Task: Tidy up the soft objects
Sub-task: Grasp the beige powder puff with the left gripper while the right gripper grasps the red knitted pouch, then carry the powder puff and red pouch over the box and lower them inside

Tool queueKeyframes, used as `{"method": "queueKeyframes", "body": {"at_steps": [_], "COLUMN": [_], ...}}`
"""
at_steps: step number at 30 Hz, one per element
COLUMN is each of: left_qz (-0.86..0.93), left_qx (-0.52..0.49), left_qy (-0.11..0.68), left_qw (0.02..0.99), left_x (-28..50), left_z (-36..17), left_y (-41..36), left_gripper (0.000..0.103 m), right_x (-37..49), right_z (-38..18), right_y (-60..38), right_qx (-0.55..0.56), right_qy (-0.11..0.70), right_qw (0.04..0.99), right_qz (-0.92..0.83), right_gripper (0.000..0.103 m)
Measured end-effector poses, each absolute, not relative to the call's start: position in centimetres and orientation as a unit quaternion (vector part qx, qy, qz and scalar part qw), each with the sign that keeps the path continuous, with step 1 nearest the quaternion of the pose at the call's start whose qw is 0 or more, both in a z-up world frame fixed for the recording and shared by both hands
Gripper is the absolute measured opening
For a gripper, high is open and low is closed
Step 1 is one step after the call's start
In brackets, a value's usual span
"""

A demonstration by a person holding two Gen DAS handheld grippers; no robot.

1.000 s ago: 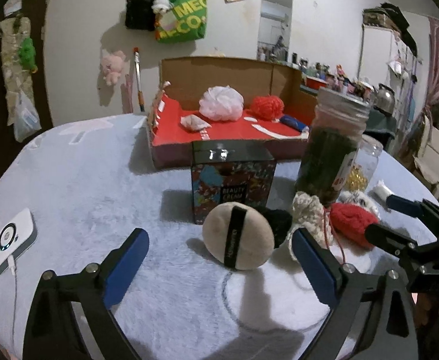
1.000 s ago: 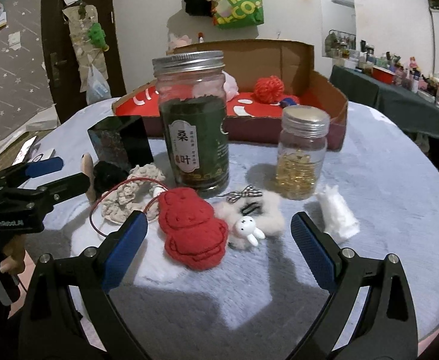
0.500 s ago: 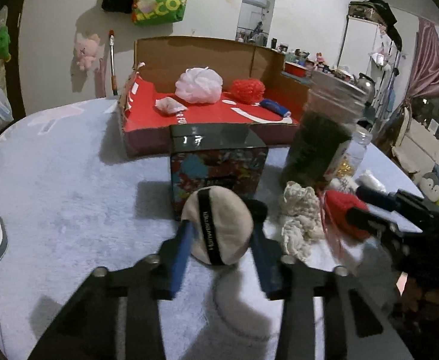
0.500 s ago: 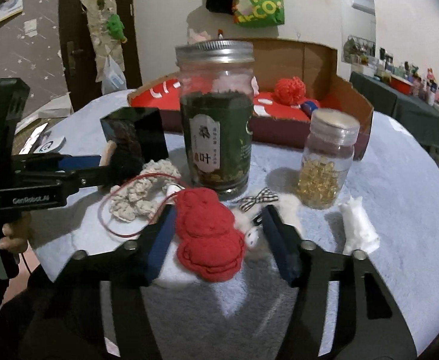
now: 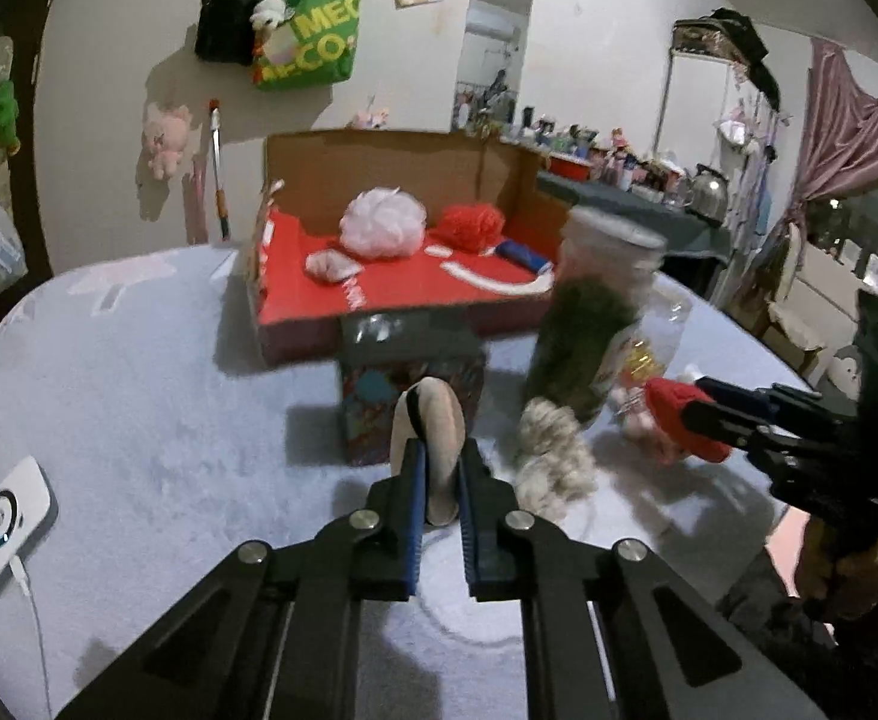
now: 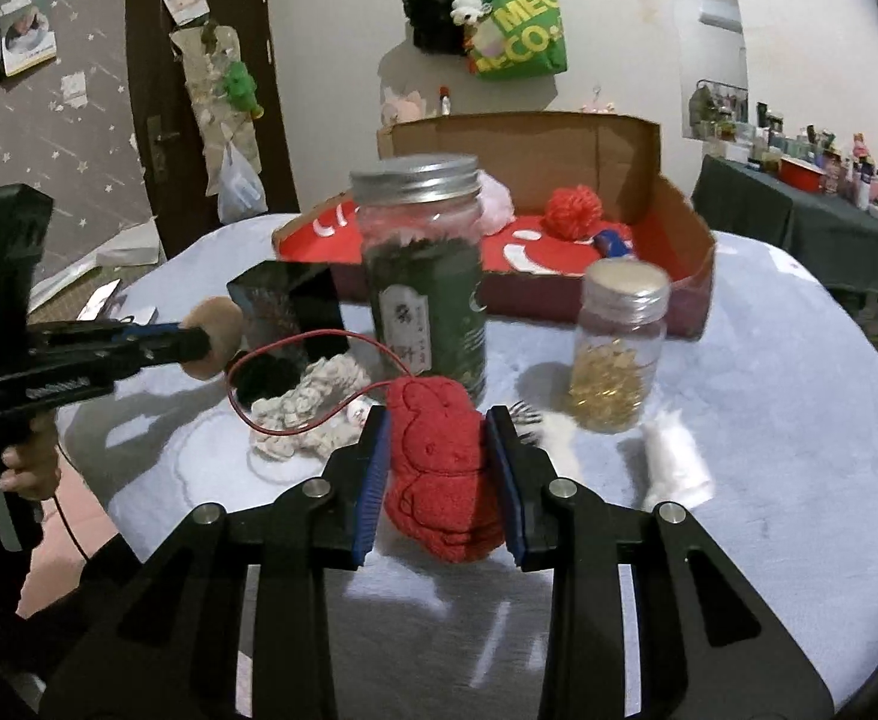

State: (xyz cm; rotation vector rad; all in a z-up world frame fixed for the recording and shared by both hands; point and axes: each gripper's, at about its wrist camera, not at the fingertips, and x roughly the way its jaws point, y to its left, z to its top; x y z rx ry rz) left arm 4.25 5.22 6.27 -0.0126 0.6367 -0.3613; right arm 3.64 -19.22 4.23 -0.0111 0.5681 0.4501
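The left gripper (image 5: 439, 480) pinches the puff (image 5: 433, 450) edge-on, squashing it thin just in front of the black box (image 5: 412, 372). The right gripper (image 6: 439, 468) squeezes the red plush (image 6: 439, 468) by its flanks, right of that box, its cord (image 6: 295, 384) trailing. Both soft things seem gripped for carrying to the carton (image 6: 673, 228) behind the box.

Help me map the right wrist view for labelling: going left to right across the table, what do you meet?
Powder puff in the left gripper → black box → green-filled jar → small jar of gold capsules → white plush.
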Motion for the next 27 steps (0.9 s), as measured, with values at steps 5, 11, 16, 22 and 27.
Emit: {"method": "queueKeyframes", "body": {"at_steps": [5,11,16,22,27], "left_qz": [-0.203,-0.210,-0.201,-0.177,-0.160], "left_qx": [-0.008,-0.008,-0.011,-0.013,-0.013], "left_qy": [0.304,0.305,0.311,0.322,0.328], "left_qw": [0.931,0.929,0.929,0.930,0.931], "left_x": [4.0,4.2,4.3,4.5,4.9], "left_z": [7.2,7.3,7.3,7.2,7.2], "left_y": [4.1,3.6,4.1,5.7,7.0], "left_gripper": [0.010,0.010,0.010,0.010,0.010], "right_x": [3.8,3.6,3.6,3.7,4.1], "right_z": [4.7,5.0,5.3,5.5,5.8], "right_y": [-20.1,-20.5,-21.0,-22.8,-24.9], "right_qx": [0.008,0.004,0.006,0.017,0.037], "right_qy": [0.277,0.273,0.272,0.281,0.288], "right_qw": [0.936,0.937,0.939,0.940,0.941], "right_qz": [0.218,0.216,0.211,0.193,0.175], "right_gripper": [0.031,0.031,0.031,0.031,0.031]}}
